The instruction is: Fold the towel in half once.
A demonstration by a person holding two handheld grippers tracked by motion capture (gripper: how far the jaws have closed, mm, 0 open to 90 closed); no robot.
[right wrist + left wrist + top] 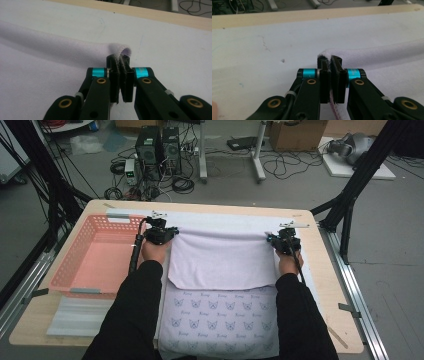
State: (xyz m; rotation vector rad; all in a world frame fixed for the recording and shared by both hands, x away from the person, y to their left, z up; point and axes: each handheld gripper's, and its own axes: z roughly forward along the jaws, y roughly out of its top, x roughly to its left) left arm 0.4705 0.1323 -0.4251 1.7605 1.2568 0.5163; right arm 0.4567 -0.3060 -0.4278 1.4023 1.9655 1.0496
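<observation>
A pale lilac towel [222, 260] lies in the middle of the table, its plain side folded back over the butterfly-printed side. My left gripper [162, 234] is shut on the fold's far left corner. In the left gripper view, cloth [382, 57] is pinched between the closed jaws of that gripper [330, 58]. My right gripper [282, 240] is shut on the far right corner. The right gripper view shows this gripper [118, 58] with a curl of the towel [50, 65] standing up between its jaws. Both corners sit just above the white mat.
A pink plastic basket [67, 260] stands at the table's left, close to my left forearm. A white mat [225, 219] covers the table under the towel. A ribbed white sheet [75, 317] lies at the front left. Black frame posts flank the table [332, 290].
</observation>
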